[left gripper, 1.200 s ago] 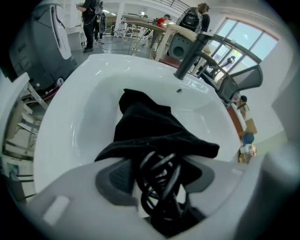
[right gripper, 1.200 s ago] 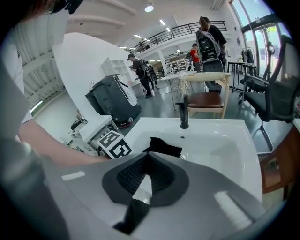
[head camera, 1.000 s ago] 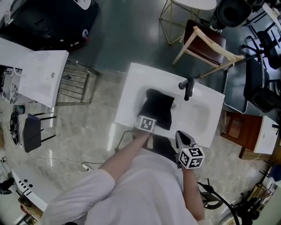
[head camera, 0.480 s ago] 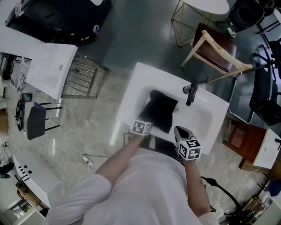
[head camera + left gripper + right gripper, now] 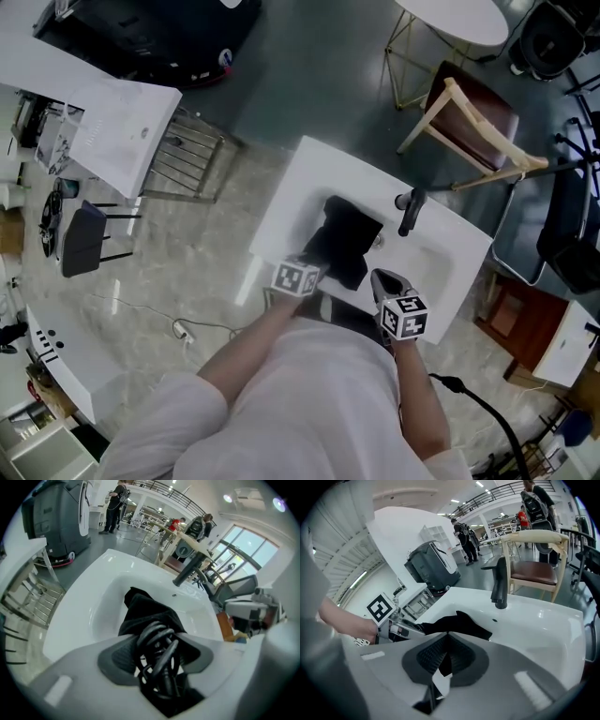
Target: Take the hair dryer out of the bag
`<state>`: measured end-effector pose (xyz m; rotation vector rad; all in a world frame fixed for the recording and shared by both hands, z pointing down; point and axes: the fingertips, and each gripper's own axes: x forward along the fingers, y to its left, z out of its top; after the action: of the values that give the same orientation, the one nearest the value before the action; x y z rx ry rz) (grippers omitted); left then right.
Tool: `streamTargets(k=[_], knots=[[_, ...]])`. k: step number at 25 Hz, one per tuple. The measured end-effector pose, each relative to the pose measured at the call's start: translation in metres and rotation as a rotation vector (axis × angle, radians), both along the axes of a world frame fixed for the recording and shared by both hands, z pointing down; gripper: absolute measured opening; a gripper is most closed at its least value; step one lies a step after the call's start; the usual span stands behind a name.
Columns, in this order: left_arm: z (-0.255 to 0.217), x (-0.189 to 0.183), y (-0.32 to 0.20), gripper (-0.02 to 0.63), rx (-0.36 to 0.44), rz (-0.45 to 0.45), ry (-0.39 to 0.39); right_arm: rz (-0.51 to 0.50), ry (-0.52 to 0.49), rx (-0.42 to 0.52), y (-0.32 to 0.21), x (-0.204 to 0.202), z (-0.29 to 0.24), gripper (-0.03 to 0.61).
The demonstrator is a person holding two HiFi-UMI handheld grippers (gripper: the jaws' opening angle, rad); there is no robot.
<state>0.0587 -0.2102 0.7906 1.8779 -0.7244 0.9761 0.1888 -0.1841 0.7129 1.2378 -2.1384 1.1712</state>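
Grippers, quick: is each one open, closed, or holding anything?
Left gripper: closed on the coiled black cord.
Right gripper: closed, pinching an edge of the black bag.

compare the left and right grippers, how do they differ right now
The left gripper has its jaws set wide, clamped on a bundle of coiled black cord; the right gripper is pinched nearly shut on thin black bag fabric. Both point down at the white sink.
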Motion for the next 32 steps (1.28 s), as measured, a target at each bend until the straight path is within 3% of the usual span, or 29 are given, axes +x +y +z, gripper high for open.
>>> streamTargets(k=[8,13,15,17,23,28,32], knots=[[-0.034,0.007,0.002,0.222,-0.068,-0.13,0.062,-0.28,0.025,0.028,0.006,-0.037,0.016,0.158],[-0.054,0.013,0.011,0.222,-0.13,-0.209,0.116,-0.422,0.16,0.067,0.014,-0.051,0.037,0.23],[-0.061,0.015,0.015,0.222,-0.138,-0.222,0.131,-0.439,0.22,0.077,0.013,-0.049,0.044,0.227],[-0.066,0.015,0.018,0.222,-0.128,-0.221,0.131,-0.425,0.244,0.079,0.008,-0.044,0.047,0.166],[-0.073,0.005,0.031,0.222,-0.087,-0.19,0.108,-0.4,0.209,0.096,-0.003,-0.031,0.046,0.035],[-0.074,-0.009,0.042,0.222,-0.046,-0.139,0.074,-0.366,0.183,0.104,-0.017,-0.021,0.039,0.025],[-0.081,-0.02,0.054,0.222,-0.025,-0.111,0.102,-0.331,0.191,0.101,-0.023,-0.017,0.039,0.025]])
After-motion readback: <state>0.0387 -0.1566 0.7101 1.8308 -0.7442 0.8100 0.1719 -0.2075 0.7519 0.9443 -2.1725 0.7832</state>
